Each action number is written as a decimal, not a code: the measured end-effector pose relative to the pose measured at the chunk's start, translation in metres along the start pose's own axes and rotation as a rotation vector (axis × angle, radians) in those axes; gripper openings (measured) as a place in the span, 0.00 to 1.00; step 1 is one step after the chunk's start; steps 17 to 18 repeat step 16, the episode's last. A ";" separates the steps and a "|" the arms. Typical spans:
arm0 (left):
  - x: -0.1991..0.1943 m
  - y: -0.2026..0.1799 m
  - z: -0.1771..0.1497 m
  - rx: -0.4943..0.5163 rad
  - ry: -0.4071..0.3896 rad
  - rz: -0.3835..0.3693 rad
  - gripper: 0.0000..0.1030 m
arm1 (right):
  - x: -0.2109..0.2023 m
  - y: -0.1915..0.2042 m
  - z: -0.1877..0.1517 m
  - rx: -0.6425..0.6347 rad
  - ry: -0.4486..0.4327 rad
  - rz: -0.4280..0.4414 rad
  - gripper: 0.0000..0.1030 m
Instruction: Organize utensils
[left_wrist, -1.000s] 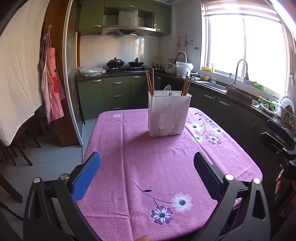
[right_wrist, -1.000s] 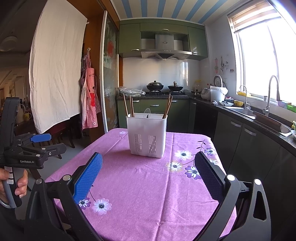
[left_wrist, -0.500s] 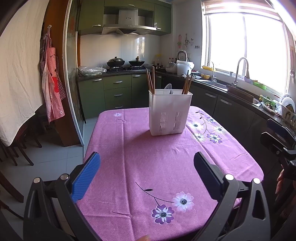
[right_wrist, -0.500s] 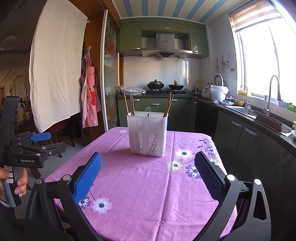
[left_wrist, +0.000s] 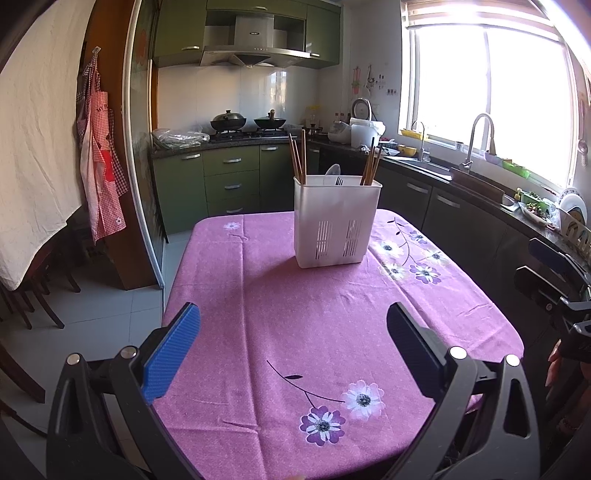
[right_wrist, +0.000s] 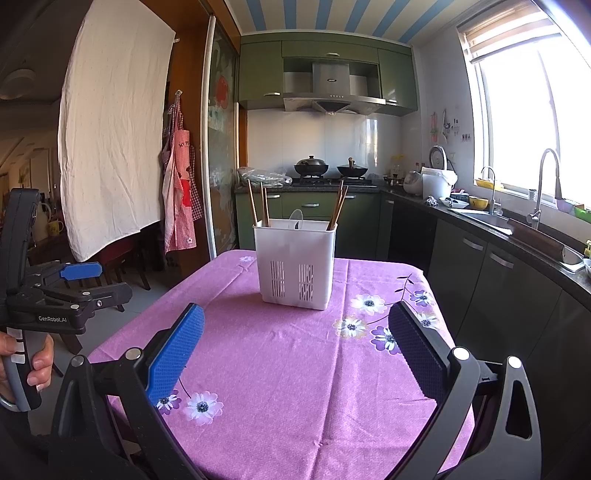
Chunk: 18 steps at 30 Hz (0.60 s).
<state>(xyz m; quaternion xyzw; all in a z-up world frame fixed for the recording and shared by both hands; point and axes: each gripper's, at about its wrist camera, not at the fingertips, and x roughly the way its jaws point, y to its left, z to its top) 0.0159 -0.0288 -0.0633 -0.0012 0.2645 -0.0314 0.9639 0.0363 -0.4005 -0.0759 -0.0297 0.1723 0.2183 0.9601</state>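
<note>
The white plastic utensil holder with slotted vents (left_wrist: 337, 221) stands upright toward the far end of the table covered by a purple flowered tablecloth (left_wrist: 295, 332), well apart from both grippers. Brown wooden chopsticks (left_wrist: 297, 159) lean out of its left compartment, a second bunch of chopsticks (left_wrist: 371, 162) rises from its right side, and in the middle a pale spoon (left_wrist: 331, 172) and a metal fork's tines (left_wrist: 338, 180) show just above the rim. The left gripper (left_wrist: 293, 343) hovers over the near edge of the cloth with its blue-padded fingers (left_wrist: 171, 352) spread wide and nothing between them. The right gripper (right_wrist: 295, 347) hangs likewise over the near right part of the table, jaws released and empty. In the right wrist view the person's hand (right_wrist: 22, 365) wraps the left gripper's handle at the far left. Behind the table, green kitchen cabinets (right_wrist: 325, 70) surround a steel range hood (right_wrist: 330, 94), and two dark woks (right_wrist: 330, 168) sit on the stove
</note>
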 end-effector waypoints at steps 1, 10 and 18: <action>-0.001 0.000 0.000 0.003 -0.006 0.002 0.93 | 0.001 0.000 0.000 -0.001 0.002 0.000 0.96; 0.005 0.005 0.001 -0.012 0.016 0.005 0.93 | 0.005 -0.001 -0.001 0.003 0.014 0.008 0.96; 0.019 0.009 0.000 -0.017 0.038 -0.004 0.93 | 0.011 -0.002 -0.004 0.013 0.036 0.019 0.96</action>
